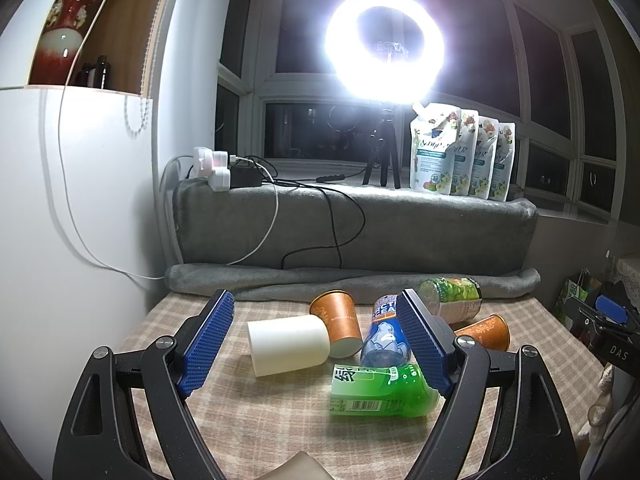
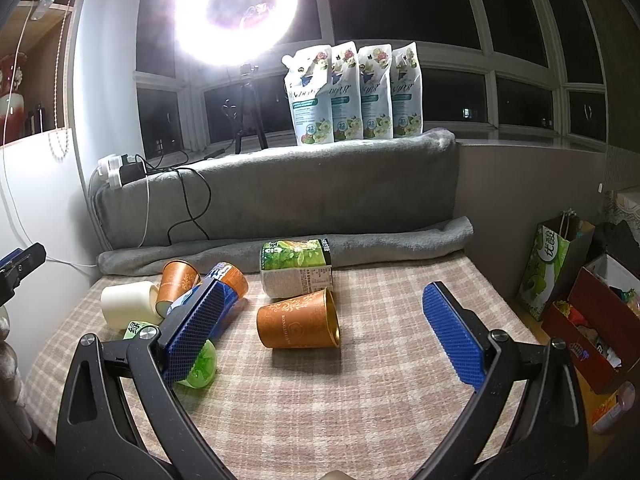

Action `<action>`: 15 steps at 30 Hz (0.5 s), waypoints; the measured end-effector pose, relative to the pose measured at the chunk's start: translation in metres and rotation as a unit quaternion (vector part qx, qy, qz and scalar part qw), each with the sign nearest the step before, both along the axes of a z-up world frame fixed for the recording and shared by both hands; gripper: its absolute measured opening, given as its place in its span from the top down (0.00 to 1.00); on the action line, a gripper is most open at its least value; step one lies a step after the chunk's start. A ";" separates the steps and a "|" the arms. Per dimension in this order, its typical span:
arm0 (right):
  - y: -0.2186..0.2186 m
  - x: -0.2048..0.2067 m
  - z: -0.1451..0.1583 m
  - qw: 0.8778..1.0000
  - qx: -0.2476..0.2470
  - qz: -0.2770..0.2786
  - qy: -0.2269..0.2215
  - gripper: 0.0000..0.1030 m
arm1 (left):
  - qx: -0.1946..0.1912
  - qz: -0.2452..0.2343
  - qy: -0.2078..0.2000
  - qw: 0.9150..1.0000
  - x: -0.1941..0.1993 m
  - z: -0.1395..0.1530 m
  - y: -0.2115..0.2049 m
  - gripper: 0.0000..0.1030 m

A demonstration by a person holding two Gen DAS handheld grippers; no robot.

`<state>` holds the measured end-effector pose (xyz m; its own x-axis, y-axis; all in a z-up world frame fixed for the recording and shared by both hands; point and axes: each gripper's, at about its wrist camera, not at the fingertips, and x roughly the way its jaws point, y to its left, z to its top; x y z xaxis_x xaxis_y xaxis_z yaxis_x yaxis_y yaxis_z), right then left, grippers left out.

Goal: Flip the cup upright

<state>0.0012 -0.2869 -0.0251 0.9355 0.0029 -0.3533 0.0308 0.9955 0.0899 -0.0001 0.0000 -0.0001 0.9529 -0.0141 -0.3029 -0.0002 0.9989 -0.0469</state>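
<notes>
- Our left gripper [image 1: 316,312], its blue ribbed pads spread wide and holding nothing, hovers above a beige-and-white checked tablecloth [image 1: 256,432].
- Farthest left on the cloth, a cream cylindrical plastic cup [image 1: 287,344] lies on its side, framed between the left gripper's open fingers.
- Just beside it, touching its end, a copper-orange paper cup with gold ornament [image 1: 338,322] also lies tipped over.
- Next comes a blue-labelled clear plastic bottle [image 1: 384,338], and in front of it a bright green plastic drink bottle [image 1: 382,390] on its side.
- Behind them, against a rolled grey fleece blanket [image 2: 280,248], rests a clear bottle with a green leaf-print label [image 2: 298,266].
- A second copper-orange paper cup [image 2: 298,320] lies on its side near the cloth's middle, gold-lined mouth facing right, between the fingers of our right gripper [image 2: 320,300].
- The right gripper's jaws stand wide apart, gripping nothing.
- On the sill behind, a glaring ring light [image 2: 236,8] stands left of four white floral refill pouches [image 2: 352,96].
</notes>
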 end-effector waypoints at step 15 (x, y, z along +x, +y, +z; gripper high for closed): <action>0.010 0.014 -0.002 0.999 0.009 0.023 0.021 0.02 | -0.002 0.000 0.003 1.000 0.001 -0.003 0.000 0.19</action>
